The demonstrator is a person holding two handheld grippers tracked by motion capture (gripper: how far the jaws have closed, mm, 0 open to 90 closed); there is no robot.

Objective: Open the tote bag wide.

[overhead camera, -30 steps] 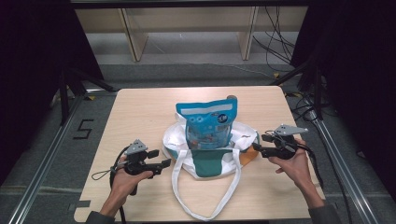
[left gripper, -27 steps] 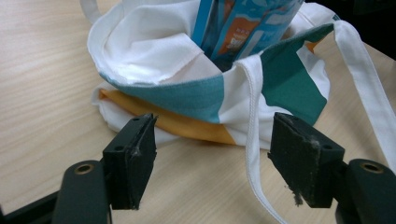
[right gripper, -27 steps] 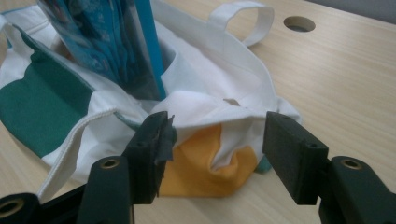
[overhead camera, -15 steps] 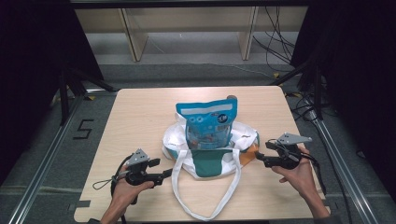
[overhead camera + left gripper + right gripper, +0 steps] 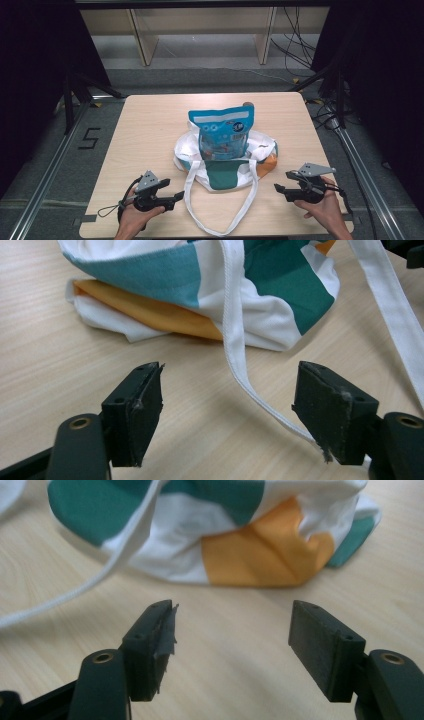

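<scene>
Left gripper view: strap (image 5: 240,340) between jaws.

- The blue snack pouch (image 5: 221,131) stands inside the tote bag (image 5: 225,167), so its lower end is hidden by the cloth; its print is too small to read from the high view.
- A brown thing (image 5: 246,104) peeks over the pouch's top right corner; too little shows to name it.
- In the left gripper view the tote bag's top is cut off by the upper edge, and its white strap (image 5: 240,360) passes behind the right-hand jaw.
- In the right gripper view the bag is blurred and cut off at the top.
</scene>
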